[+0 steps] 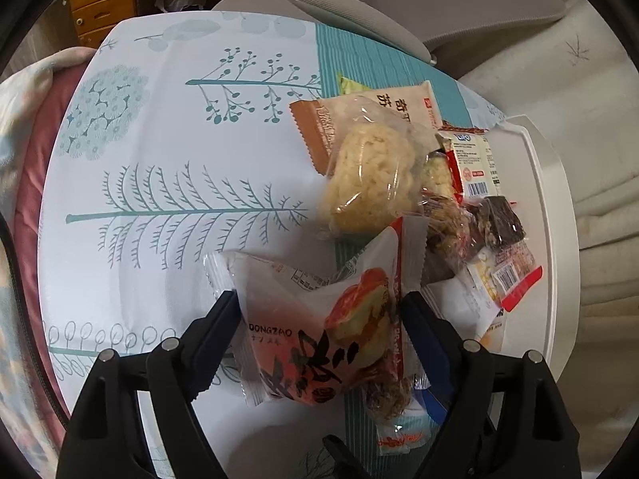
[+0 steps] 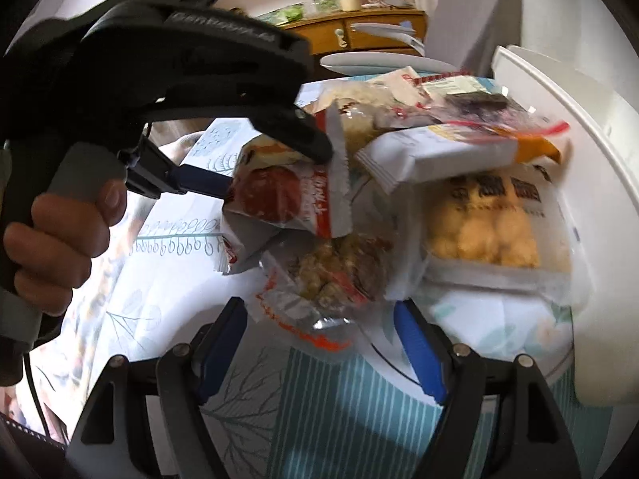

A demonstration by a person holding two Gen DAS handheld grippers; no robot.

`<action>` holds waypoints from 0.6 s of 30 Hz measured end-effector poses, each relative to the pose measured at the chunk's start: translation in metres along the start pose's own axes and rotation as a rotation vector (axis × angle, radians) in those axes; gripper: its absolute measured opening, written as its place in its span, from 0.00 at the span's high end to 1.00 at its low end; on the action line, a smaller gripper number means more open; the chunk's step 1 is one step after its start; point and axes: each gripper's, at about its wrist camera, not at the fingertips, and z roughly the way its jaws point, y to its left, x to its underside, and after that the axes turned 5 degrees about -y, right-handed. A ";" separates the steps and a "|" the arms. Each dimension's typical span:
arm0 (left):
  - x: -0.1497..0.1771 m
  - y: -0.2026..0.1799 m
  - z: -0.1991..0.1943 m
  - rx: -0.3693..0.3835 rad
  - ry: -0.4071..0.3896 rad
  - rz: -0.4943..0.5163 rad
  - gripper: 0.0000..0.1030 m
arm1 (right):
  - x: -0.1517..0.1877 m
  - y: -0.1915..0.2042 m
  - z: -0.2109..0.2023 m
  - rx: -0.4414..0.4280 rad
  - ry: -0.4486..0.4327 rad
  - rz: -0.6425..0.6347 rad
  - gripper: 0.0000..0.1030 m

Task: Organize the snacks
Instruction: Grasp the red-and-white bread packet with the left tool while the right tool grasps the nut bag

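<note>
Two grippers are in view, both angled steeply down over a pile of snacks.

- Left gripper [image 1: 319, 303]: black with blue pads, jaws wide, gripping a white crinkled plastic snack packet with red and black print [image 1: 319, 319] across its width. Both fingers bear on the packet's sides.
- In the right wrist view, the left gripper [image 2: 275, 167] has one finger over the top of that packet [image 2: 279, 195] and the blue pad against its near side. A person's hand [image 2: 60, 239] is wrapped around the grey handle.
- The held packet sits tilted at the left edge of the pile. Whether its lower corner touches the cloth cannot be told.
- Right gripper [image 2: 319, 311]: jaws wide and holding nothing. A clear plastic packet of brown nut clusters with red trim [image 2: 331, 275] lies just ahead, partly between the fingertips. No pad is seen pressing on it.
- Just beyond lie a clear bag holding a pale yellow puffed cake [image 1: 367, 175], a flat white sealed packet [image 2: 439, 155] and a packet of round yellow pastries [image 2: 483, 231].
- The pile spreads from the counter [image 1: 159, 159], covered by a white cloth printed with teal trees, onto a white plastic tray [image 1: 547, 199] on the right.
</note>
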 end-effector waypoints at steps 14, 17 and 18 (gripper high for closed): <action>0.009 0.013 -0.012 0.014 0.000 -0.073 0.38 | 0.001 0.016 0.000 0.057 0.007 -0.073 0.44; 0.010 0.015 -0.016 0.019 -0.004 -0.086 0.41 | -0.002 0.014 0.003 0.055 0.023 -0.065 0.47; 0.011 0.015 -0.017 0.018 -0.001 -0.087 0.41 | -0.002 0.014 0.002 0.051 0.028 -0.064 0.48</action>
